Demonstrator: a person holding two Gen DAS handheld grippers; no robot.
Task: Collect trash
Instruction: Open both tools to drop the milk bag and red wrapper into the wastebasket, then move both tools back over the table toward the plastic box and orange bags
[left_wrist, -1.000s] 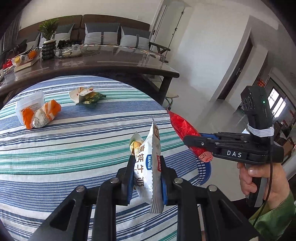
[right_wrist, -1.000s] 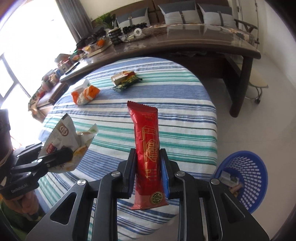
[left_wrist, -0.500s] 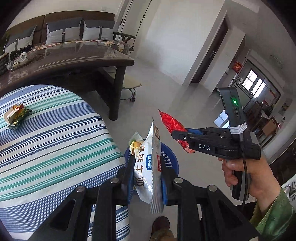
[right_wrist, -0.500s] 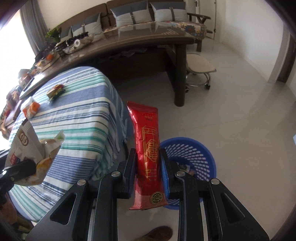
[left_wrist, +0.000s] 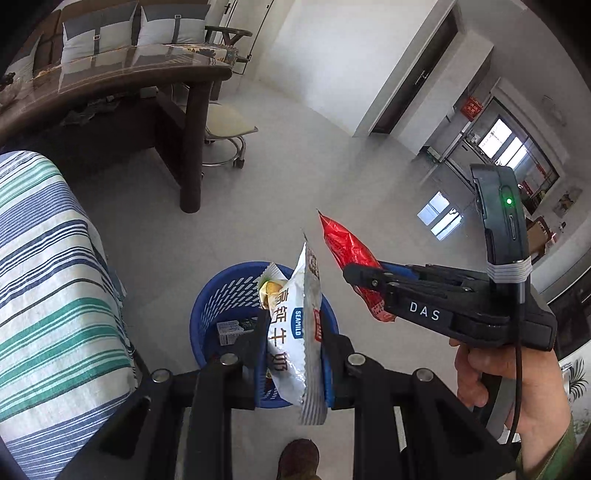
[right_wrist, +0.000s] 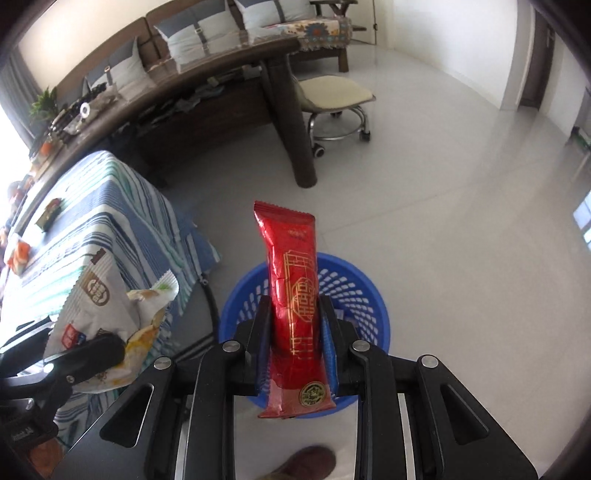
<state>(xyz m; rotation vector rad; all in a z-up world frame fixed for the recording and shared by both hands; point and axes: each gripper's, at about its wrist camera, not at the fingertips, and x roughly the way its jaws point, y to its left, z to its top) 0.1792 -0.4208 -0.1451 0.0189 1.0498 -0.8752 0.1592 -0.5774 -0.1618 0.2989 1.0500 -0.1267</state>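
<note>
Pale tiled floor fills most of both views, with a striped tablecloth (left_wrist: 55, 295) draping down the left edge and a dark wooden desk (right_wrist: 229, 74) across the upper left. Low in the centre of each frame sits the blue basket (left_wrist: 218, 295), a small carton or two already lying inside.

The left gripper (left_wrist: 293, 354) is clamped on a white snack bag (left_wrist: 295, 332), held upright about its middle, directly over the basket's opening. The right gripper (right_wrist: 295, 332) pinches a red wrapper (right_wrist: 291, 288) the same way — jaws closed on its lower half, the top standing free above the basket rim (right_wrist: 369, 291).

Both packets look light, thin and crinkly: soft foil that bends rather than resists, and likely slick. A grip across the flat middle, as here, seems sound; the crimped end seams would offer a stiffer hold. Being so light, either may flutter sideways on release, so letting go low over the basket would be the safer judgement.

More wrappers (right_wrist: 48, 214) remain on the tablecloth at far left.
</note>
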